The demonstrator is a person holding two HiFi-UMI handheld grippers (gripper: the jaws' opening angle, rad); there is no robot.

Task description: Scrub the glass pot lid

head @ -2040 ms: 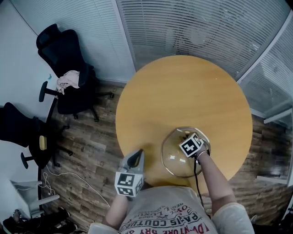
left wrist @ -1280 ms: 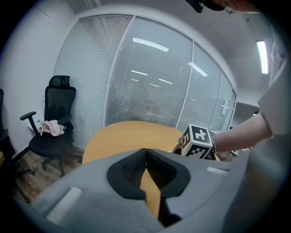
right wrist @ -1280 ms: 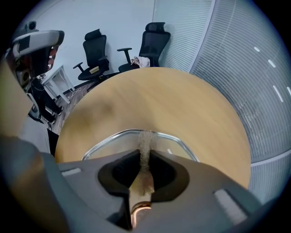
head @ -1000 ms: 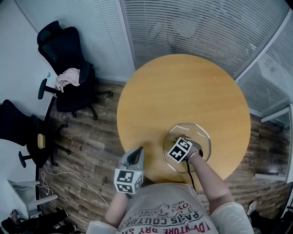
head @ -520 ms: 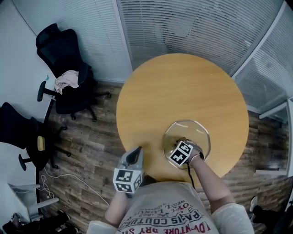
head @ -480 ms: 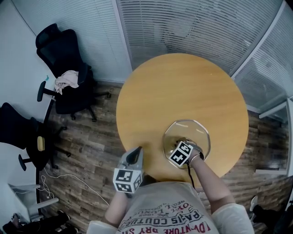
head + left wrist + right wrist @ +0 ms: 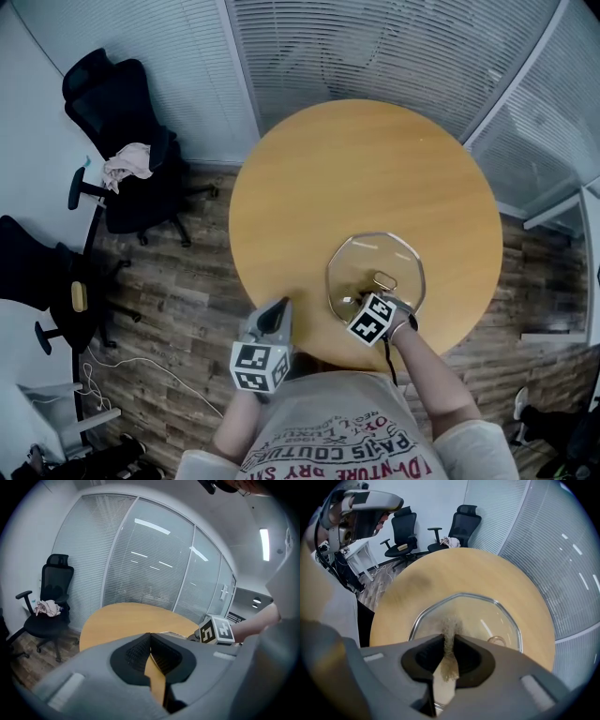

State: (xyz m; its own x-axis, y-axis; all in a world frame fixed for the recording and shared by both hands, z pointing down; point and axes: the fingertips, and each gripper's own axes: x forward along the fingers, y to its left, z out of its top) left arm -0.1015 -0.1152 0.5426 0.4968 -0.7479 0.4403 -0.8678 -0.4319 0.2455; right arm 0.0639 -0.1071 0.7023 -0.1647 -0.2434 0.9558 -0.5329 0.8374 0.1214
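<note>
The right gripper (image 7: 450,638) is clamped on a tan fibrous scrubber (image 7: 449,660) at the near part of the glass pot lid (image 7: 487,616), which lies on the round table (image 7: 356,159) close to its near right edge. The left gripper (image 7: 151,644), jaws together on nothing, hangs off to the near left. With nothing steadying the lid, a hard stroke could skid it off.

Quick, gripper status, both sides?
Left gripper: shut, nothing between its jaws.
Right gripper: shut on a tan scrub pad, over the glass pot lid.
</note>
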